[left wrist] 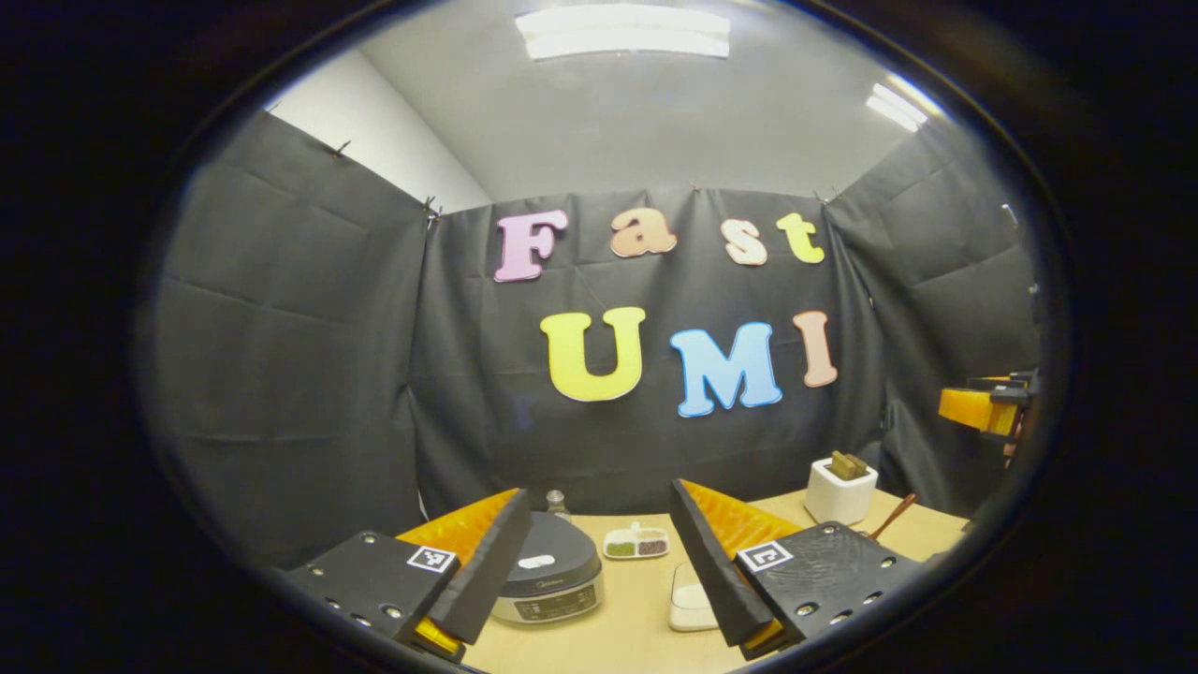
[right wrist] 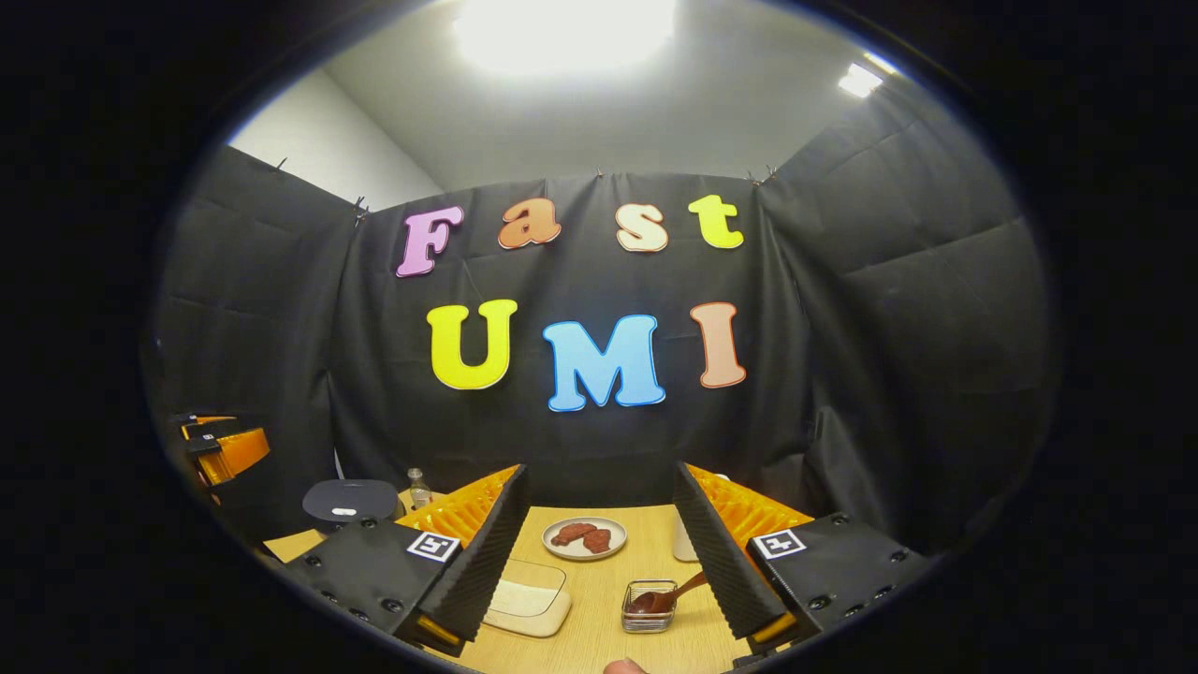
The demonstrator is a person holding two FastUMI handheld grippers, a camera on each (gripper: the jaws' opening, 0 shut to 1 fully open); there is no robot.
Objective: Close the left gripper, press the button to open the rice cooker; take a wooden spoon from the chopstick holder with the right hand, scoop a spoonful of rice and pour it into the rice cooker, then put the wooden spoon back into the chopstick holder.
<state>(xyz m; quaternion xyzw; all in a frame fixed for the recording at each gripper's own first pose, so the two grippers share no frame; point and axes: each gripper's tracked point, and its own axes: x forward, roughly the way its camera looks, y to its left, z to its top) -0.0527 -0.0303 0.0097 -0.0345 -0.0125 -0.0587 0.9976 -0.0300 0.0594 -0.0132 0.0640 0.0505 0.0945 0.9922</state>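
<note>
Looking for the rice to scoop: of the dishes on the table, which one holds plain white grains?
The clear rectangular container by the right gripper's left finger holds white grains. The round plate carries brown pieces, and the small glass dish holds something dark with a spoon.

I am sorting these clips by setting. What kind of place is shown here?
Probably a staged kitchen table inside a recording booth, not a real kitchen. A rice cooker, a white chopstick holder and a container of rice stand on a wooden table, with black cloth walls around.
</note>
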